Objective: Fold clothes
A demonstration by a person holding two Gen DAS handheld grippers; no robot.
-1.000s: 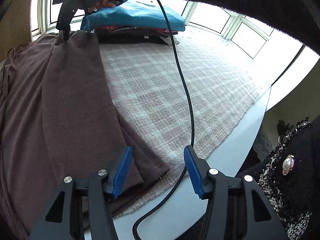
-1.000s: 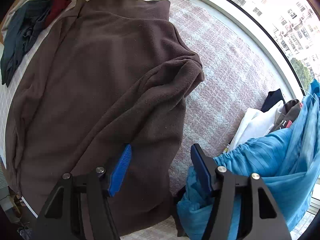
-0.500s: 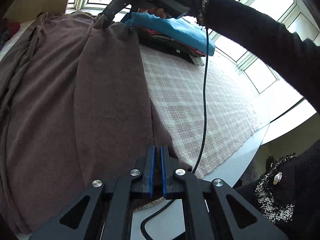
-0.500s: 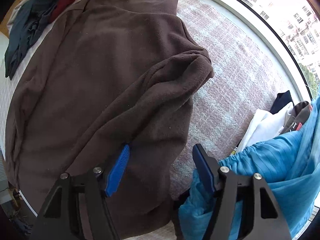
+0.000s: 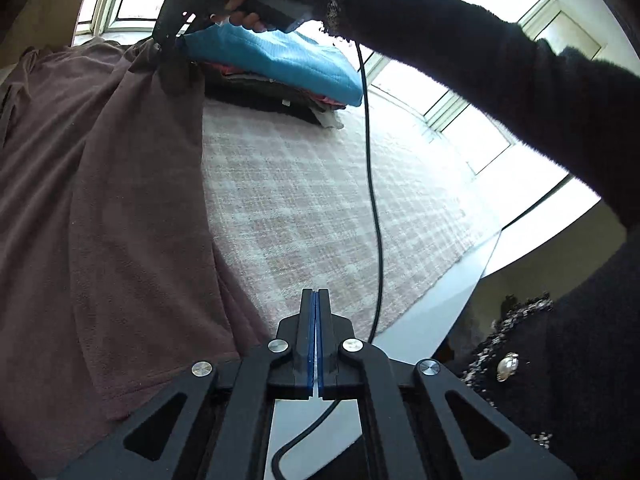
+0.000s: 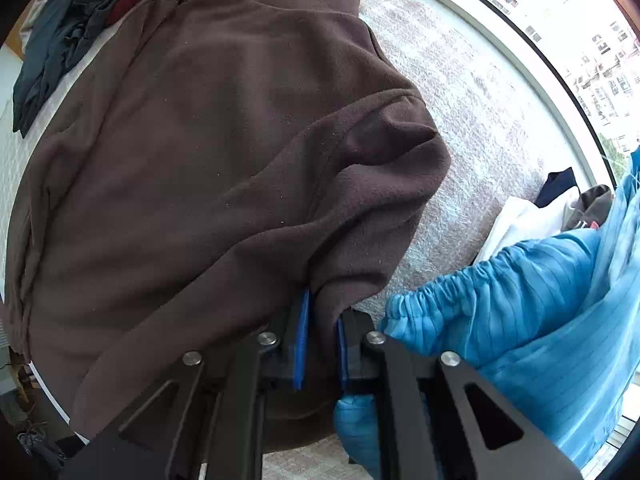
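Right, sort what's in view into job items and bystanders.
In the job:
- brown fleece garment
- right gripper, shut on its fold
- left gripper, shut

Lying about:
- blue ribbed garment on the folded pile
- dark teal and red clothes
- black cable

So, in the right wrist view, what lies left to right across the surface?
Dark teal crumpled garment → brown fleece garment → pink checked cloth cover → white folded fabric → bright blue ribbed garment.
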